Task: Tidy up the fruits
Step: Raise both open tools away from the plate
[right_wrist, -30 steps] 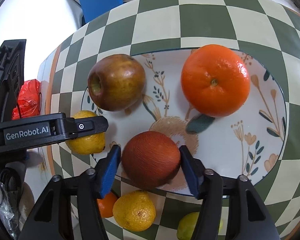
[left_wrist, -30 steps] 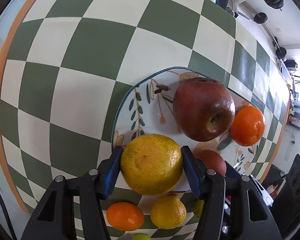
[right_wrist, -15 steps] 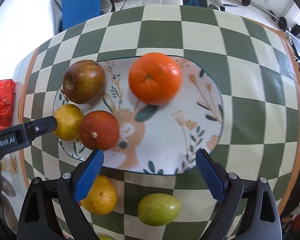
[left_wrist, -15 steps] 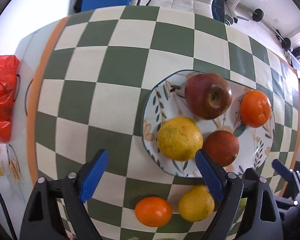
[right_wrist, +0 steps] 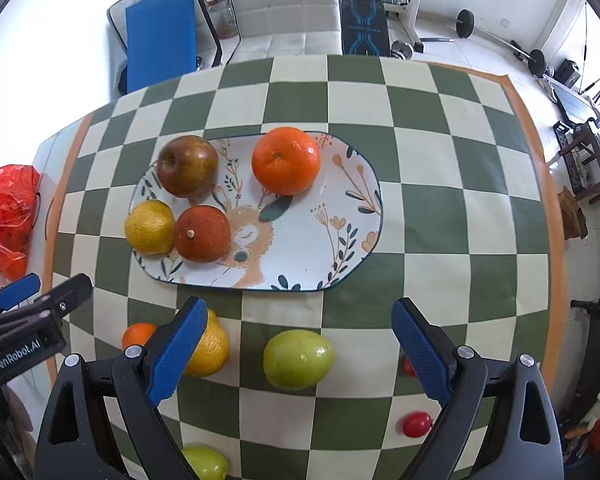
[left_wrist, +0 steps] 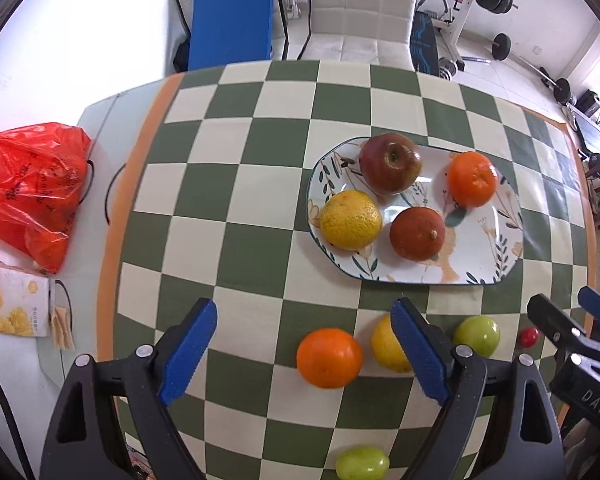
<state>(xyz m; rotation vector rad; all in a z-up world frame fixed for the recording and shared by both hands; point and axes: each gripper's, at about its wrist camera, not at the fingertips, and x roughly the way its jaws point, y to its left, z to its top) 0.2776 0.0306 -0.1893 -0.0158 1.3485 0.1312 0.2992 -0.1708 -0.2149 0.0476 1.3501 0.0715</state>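
Observation:
The oval floral plate (left_wrist: 488,248) (right_wrist: 320,216) holds a red apple (left_wrist: 390,162) (right_wrist: 187,165), an orange (left_wrist: 472,178) (right_wrist: 286,160), a yellow citrus (left_wrist: 350,219) (right_wrist: 149,227) and a dark red-brown orange (left_wrist: 417,233) (right_wrist: 202,233). In front of the plate lie a small orange (left_wrist: 329,357) (right_wrist: 138,335), a lemon (left_wrist: 386,346) (right_wrist: 210,350) and a green fruit (left_wrist: 477,335) (right_wrist: 298,358). My left gripper (left_wrist: 304,354) is open and empty above the near cloth. My right gripper (right_wrist: 296,354) is open and empty above the green fruit.
A second green fruit (left_wrist: 362,462) (right_wrist: 206,462) and small red tomatoes (right_wrist: 417,424) (left_wrist: 529,337) lie near the front edge. A red plastic bag (left_wrist: 32,188) and a snack box (left_wrist: 14,306) sit left of the checkered cloth. Chairs stand beyond the table.
Both grippers let go of their fruit, the yellow citrus and the dark orange, on the plate, opened wide and pulled back and up toward the near edge.

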